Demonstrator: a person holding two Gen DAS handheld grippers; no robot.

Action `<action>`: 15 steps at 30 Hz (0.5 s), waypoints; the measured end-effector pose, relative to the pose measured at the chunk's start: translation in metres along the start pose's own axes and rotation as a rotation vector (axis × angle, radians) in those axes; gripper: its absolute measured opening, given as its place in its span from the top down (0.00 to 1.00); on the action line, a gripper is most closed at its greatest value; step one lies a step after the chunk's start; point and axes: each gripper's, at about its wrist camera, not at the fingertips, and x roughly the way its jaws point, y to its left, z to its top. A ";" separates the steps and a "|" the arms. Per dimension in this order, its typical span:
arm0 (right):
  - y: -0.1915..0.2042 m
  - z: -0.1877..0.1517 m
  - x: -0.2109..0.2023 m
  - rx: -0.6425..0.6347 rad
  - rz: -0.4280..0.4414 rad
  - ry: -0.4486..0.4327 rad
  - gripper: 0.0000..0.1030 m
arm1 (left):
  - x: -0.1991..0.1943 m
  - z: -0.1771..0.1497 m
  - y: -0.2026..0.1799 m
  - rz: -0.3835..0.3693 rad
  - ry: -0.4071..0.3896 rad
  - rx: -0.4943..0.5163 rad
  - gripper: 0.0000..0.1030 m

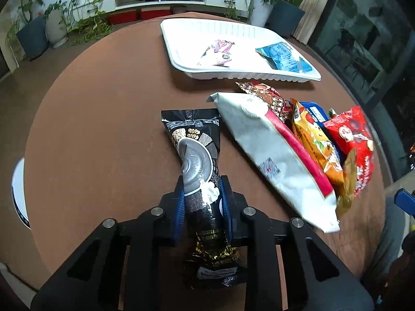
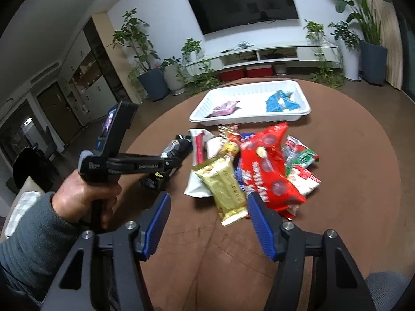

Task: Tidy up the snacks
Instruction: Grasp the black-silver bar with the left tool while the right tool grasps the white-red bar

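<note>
A long black snack packet (image 1: 197, 160) lies on the round brown table (image 1: 103, 129), and my left gripper (image 1: 202, 189) is shut on its lower half, blue pads pressing both sides. In the right wrist view the same black packet (image 2: 179, 146) shows past the left gripper's body, held by a hand (image 2: 85, 194). My right gripper (image 2: 208, 199) hangs open over bare table, just short of a gold packet (image 2: 225, 184) and a red bag (image 2: 267, 165). A white tray (image 1: 241, 73) at the far side holds a purple packet (image 1: 216, 51) and a blue packet (image 1: 284, 57).
A pile of snacks lies right of the black packet: a white pouch (image 1: 272, 150), an orange packet (image 1: 316, 142), a red bag (image 1: 355, 145). A white chair edge (image 1: 18, 191) sits at the table's left. Potted plants and a low white TV cabinet (image 2: 272, 54) stand beyond.
</note>
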 end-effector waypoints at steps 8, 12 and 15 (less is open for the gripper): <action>0.017 0.036 0.028 -0.019 0.133 0.052 0.40 | -0.025 -0.043 0.014 -0.102 -0.034 -0.116 0.79; 0.030 0.061 0.063 -0.093 0.130 0.120 0.41 | -0.040 -0.059 0.015 -0.148 -0.057 -0.153 0.79; 0.029 0.070 0.094 -0.075 0.147 0.218 0.45 | -0.046 -0.066 0.014 -0.177 -0.068 -0.170 0.79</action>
